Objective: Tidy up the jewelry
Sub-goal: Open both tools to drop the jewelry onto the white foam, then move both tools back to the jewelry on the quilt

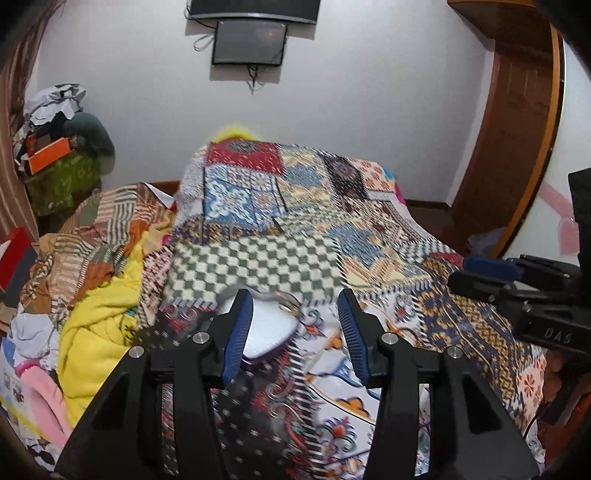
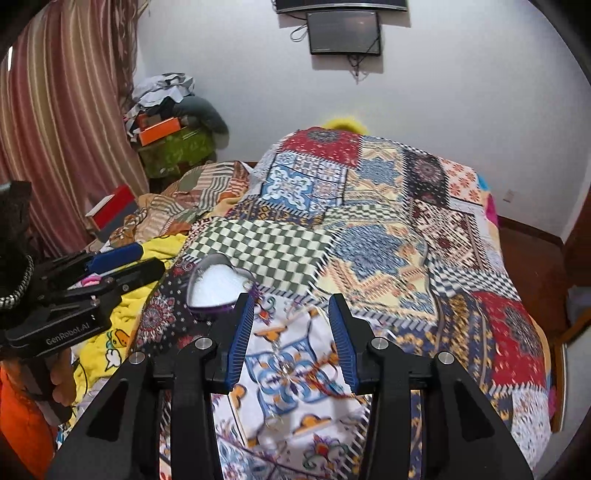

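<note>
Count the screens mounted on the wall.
2: a wide curved screen at the very top, partly cut off, and a smaller dark screen directly beneath it, cables dangling. Others may lie out of frame.

Ahead of the grippers a white wall (image 1: 369,92) fills the far side, with a dark screen (image 1: 249,42) mounted high on it, cables hanging below, and a second dark panel (image 1: 255,11) just above. A bed under a patchwork quilt (image 1: 314,206) runs forward from beneath the grippers toward that wall. Left of them hangs a striped curtain (image 2: 55,122), and beyond it stands a pile of clothes and boxes (image 2: 170,114) on a green-covered stand. To the right rises a brown wooden door (image 1: 517,122); a dark wood floor (image 2: 532,247) shows beside the bed.
</note>
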The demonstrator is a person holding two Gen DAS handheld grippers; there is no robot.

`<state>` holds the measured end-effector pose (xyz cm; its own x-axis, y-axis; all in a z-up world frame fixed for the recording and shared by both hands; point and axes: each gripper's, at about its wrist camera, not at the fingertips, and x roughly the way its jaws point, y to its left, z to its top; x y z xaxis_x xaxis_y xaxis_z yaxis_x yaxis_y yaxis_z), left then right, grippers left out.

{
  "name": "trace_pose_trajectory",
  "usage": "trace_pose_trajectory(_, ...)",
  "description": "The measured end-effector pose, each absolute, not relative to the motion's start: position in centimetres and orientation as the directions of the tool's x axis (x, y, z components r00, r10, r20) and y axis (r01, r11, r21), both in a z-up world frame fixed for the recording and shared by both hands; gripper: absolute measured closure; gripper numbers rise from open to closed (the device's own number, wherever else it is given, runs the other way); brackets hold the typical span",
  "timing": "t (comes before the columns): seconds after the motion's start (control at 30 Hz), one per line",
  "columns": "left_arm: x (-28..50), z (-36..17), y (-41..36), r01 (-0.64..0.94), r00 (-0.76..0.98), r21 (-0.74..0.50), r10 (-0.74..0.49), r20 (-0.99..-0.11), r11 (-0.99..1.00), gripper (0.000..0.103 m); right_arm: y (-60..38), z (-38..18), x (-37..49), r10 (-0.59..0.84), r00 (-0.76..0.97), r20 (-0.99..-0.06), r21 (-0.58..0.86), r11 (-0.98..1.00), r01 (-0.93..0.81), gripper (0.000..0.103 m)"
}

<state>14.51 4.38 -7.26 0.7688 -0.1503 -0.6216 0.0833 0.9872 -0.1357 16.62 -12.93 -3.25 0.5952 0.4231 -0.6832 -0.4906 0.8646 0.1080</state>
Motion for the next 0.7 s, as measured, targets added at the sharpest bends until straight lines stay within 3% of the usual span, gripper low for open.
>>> trace_pose_trajectory(0.4,14.4,-12.0,-0.9,0.163,0.647,-0.164,-0.231,-0.727,0.973,0.056,-18.2,-6.1,15.5,0.363,0.588,-0.723,0.142,0.911,-0.387,0.064)
trace_pose_trajectory(0.7,13.4,-16.1,-2.8,0.179,0.559,-0.165,-0.239,-0.794,0.970,0.056,-18.3,-9.9,14.4,0.375,0.488,-0.788,0.188,0.902,-0.389,0.064)
